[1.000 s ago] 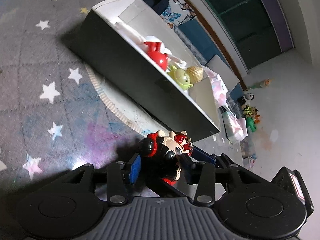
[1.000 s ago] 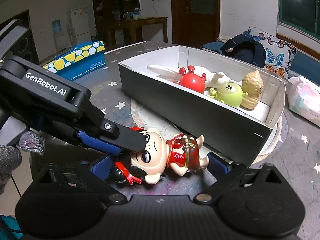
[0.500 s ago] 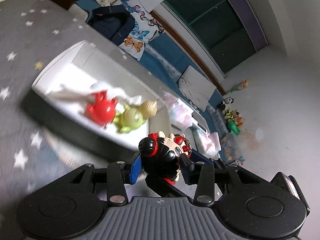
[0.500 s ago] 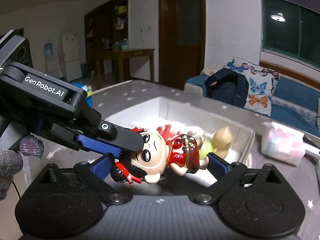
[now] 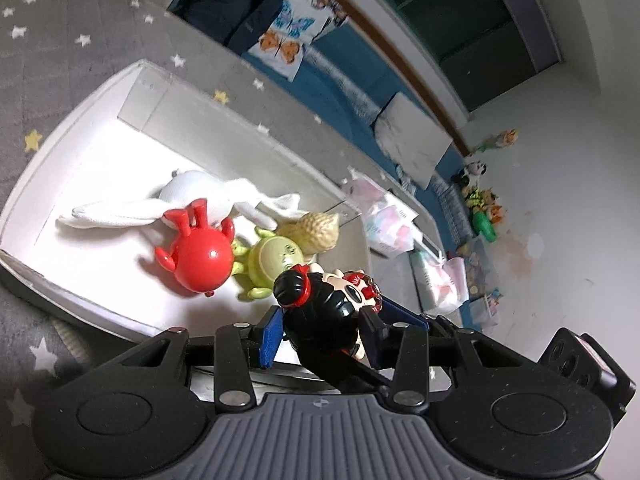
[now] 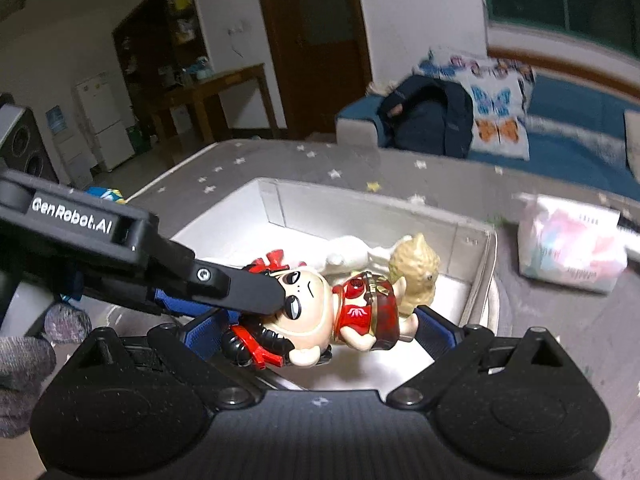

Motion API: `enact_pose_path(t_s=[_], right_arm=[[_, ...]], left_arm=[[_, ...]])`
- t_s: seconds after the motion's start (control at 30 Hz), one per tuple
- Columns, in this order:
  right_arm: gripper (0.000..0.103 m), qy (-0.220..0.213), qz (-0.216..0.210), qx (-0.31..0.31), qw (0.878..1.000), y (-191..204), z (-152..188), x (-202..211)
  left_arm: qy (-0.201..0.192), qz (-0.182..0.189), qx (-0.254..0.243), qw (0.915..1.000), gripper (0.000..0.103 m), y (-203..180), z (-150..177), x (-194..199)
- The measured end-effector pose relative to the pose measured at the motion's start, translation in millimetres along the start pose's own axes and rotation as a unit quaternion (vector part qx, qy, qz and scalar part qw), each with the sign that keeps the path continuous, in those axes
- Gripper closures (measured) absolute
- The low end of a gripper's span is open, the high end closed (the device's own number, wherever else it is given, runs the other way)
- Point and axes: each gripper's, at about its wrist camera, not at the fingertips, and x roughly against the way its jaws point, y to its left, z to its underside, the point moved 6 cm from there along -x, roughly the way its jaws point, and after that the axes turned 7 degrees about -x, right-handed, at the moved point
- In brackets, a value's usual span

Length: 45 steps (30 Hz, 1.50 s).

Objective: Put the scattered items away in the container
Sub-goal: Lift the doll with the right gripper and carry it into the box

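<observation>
Both hand-held grippers meet at one toy: the left gripper [image 5: 324, 330] is clamped on the head of a cartoon doll figurine [image 5: 328, 312] with black hair buns and a red outfit, while the right gripper [image 6: 316, 330] stands open, its blue pads either side of the doll without visibly pressing it. The doll hangs above the near end of the white-lined box [image 5: 168, 92], not yet released. Ahead of the left gripper, already lying in the box, are a red round toy [image 5: 198, 254], a green round toy [image 5: 274, 256], a tan peanut-shaped toy [image 5: 318, 230] and a white plush rabbit [image 5: 200, 196]. Judging by this, most of the tidying looks done; what remains is dropping the doll in. Beyond the box, to the right, a pastel tissue pack [image 6: 572, 248] lies on the star-patterned grey mat [image 5: 72, 28]; whether it counts as scattered I cannot tell.
</observation>
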Motion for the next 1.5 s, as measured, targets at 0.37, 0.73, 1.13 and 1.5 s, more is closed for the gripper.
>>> enact_pose_path(t_s=[0.37, 0.73, 1.13, 1.5], right_arm=[[0.004, 0.057, 0.013, -0.037, 0.998, -11.6, 2.5, -32.6], [0.004, 0.074, 0.033, -0.068, 0.994, -14.0, 2.4, -43.6], [0.004, 0.093, 0.055, -0.045, 0.993, -1.9, 1.2, -61.9], [0.004, 0.11, 0.072, -0.012, 0.991, 3.7, -3.3, -81.5]], left_arm=[[0.047, -0.012, 0.021, 0.9986, 0.06, 18.5, -13.6, -19.2], [0.078, -0.04, -0.014, 0.9961, 0.06, 14.0, -24.0, -27.3], [0.094, -0.056, -0.032, 0.9935, 0.06, 24.3, -27.2, -33.6], [0.097, -0.063, -0.018, 0.9931, 0.06, 38.0, -31.3, -41.9]])
